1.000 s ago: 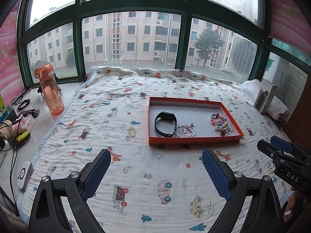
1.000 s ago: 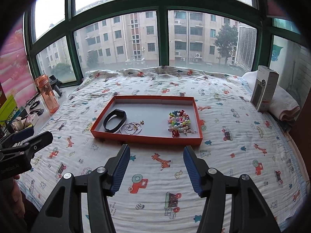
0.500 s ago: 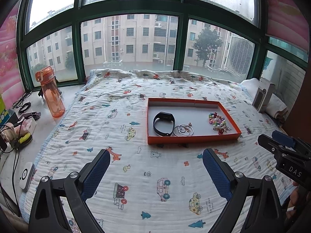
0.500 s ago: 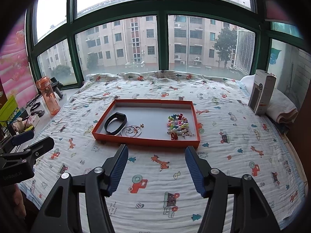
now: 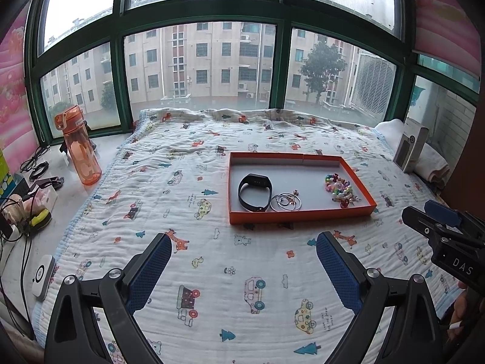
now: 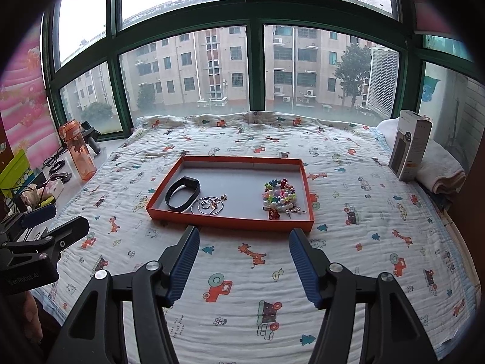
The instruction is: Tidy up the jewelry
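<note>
Blue ribbed pads line both fingers of the left tool [image 5: 244, 256], which stands wide apart above the bed's printed quilt [image 5: 212, 288] with nothing between its fingers and nothing touched. The right tool [image 6: 244, 247] is likewise spread, narrower than the left, empty, and poised over the quilt just short of the tray; its jaws have just been opening a little, with only bedding showing between them. Each tool also appears at the edge of the other's view, black-bodied with a blue tip, held by a hand that is mostly out of frame.

The orange tray [image 6: 230, 223] lies flat on the bed, in the middle, well ahead of both tools, its floor grey. Inside it, toward the left end, a black wristband [image 6: 182, 193] lies curled in a loop. Just beside it, touching or nearly so, lie silver hoop rings [image 6: 209, 206], with what may be a small reddish charm among them; it is too small to tell. Toward the right end, well apart from those, a heap of coloured beads [image 6: 279, 195] sits with a red piece and a few pins at its near edge.

An orange water bottle [image 5: 80, 148] stands upright on the sill left of the bed, and a boxed carton [image 6: 409, 147] stands at the right by a folded towel [image 6: 442, 171].
</note>
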Demonstrator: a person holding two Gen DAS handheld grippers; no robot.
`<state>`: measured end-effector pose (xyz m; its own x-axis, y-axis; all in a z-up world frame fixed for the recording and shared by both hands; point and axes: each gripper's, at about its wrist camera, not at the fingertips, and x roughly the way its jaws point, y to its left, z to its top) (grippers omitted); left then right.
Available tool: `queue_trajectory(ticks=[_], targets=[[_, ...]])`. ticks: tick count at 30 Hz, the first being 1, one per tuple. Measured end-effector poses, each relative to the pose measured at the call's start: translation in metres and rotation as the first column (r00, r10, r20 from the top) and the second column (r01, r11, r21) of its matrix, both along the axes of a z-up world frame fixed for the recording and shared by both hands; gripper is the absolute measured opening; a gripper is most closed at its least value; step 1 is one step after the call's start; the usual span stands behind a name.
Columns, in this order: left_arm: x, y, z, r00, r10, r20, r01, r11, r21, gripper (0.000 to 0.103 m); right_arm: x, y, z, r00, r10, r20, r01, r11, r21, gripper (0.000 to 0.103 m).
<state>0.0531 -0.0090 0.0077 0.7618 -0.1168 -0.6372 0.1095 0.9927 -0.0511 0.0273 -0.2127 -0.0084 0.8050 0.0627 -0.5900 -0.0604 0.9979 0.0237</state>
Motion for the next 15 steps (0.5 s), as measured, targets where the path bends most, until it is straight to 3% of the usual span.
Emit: queue_trajectory(ticks=[15], targets=[[0.0015, -0.0033, -0.0020, 1.000, -0.014, 0.000, 0.014, 1.000, 0.013, 0.103, 0.0010, 0.0014, -0.0011, 1.000, 0.007, -0.003, -0.007, 1.000, 0.001, 0.068]])
